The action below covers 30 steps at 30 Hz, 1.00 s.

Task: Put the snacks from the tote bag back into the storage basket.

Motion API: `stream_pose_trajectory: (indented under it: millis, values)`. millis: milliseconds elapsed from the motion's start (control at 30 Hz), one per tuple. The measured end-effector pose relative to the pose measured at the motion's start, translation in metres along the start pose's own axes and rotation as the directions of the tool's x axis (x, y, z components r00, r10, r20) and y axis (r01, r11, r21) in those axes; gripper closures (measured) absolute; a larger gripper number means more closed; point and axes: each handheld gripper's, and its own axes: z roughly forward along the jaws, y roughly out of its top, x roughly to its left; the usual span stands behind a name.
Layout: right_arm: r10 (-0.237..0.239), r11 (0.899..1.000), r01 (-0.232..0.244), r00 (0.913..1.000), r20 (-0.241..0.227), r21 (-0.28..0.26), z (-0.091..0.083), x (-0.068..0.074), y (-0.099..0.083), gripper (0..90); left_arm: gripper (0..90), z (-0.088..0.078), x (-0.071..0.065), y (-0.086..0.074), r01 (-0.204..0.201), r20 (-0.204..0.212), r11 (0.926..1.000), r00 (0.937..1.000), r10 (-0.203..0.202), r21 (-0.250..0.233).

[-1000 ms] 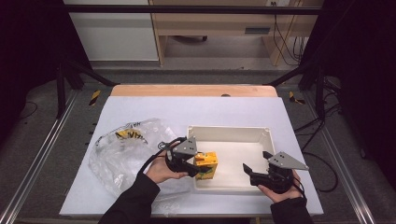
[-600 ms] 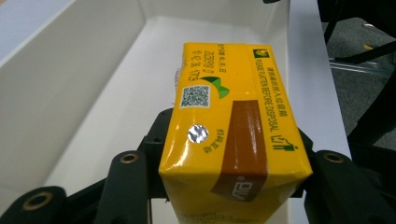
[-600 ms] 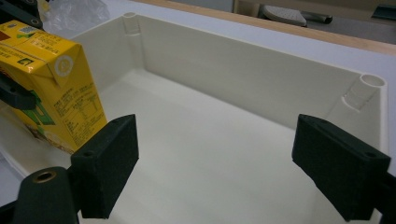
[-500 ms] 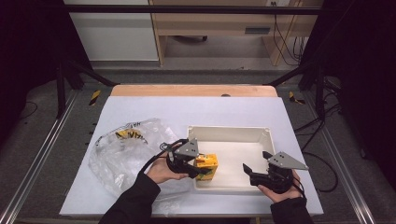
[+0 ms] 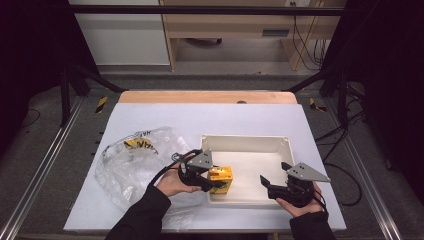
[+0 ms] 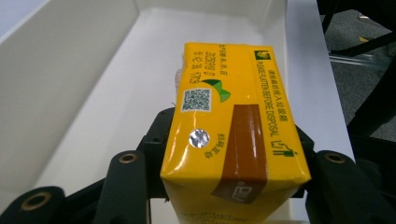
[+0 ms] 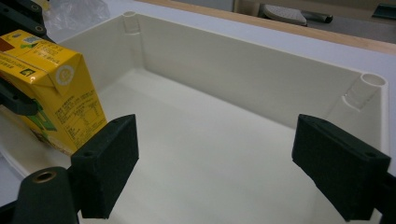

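A yellow drink carton (image 5: 220, 179) (image 6: 229, 126) (image 7: 51, 88) hangs over the near-left corner of a white tray (image 5: 245, 142), held tilted in my left gripper (image 5: 210, 184) (image 6: 229, 186), whose black jaws press its two sides. In the left gripper view the carton's top face with a foil straw hole and a QR code points into the tray (image 6: 70, 84). My right gripper (image 5: 267, 184) (image 7: 233, 172) sits at the tray's near-right edge, jaws wide open and aimed across the bare tray floor (image 7: 210, 154), nothing between them.
A crumpled clear plastic bag (image 5: 135, 160) with yellow and black print lies on the white table cover (image 5: 165, 115) left of the tray. A wooden strip (image 5: 207, 97) runs along the table's far edge. Metal rails flank the table.
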Motion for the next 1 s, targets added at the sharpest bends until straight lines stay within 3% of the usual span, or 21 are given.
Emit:
stream_pose_trajectory:
  millis: [400,500,733,767,867,933,1000]
  values:
    - [0.002,1.000,-0.002,1.0000,0.000,0.002,0.001,0.000,-0.001,14.9,44.6,-0.001,-0.001,-0.001,0.016,-0.016,0.9997,0.9997,-0.016,0.020]
    - [0.004,1.000,-0.004,1.0000,-0.001,0.002,0.000,0.000,-0.001,14.8,41.0,-0.009,-0.002,0.003,0.052,-0.023,0.9982,0.9983,-0.053,-0.031]
    - [0.004,1.000,-0.004,1.0000,0.001,-0.001,0.000,-0.001,-0.001,14.8,29.6,-0.028,-0.006,0.008,0.074,-0.064,0.9936,0.9948,-0.080,-0.085]
    - [0.004,1.000,-0.004,1.0000,0.002,-0.001,0.000,-0.001,-0.001,14.8,28.0,-0.033,-0.008,0.008,0.093,-0.084,0.9906,0.9913,-0.102,-0.100]
    - [0.006,1.000,-0.006,1.0000,0.003,0.000,0.000,-0.001,-0.001,14.8,24.4,-0.038,-0.009,0.007,0.101,-0.110,0.9897,0.9876,-0.112,-0.101]
    - [0.007,1.000,-0.007,0.9999,0.008,-0.002,-0.001,0.000,-0.001,14.8,22.9,-0.046,-0.009,0.003,0.118,-0.147,0.9871,0.9802,-0.133,-0.108]
    - [0.005,1.000,-0.005,0.9999,0.009,-0.004,-0.001,-0.001,-0.001,14.8,21.7,-0.049,-0.009,0.002,0.128,-0.152,0.9852,0.9778,-0.145,-0.114]
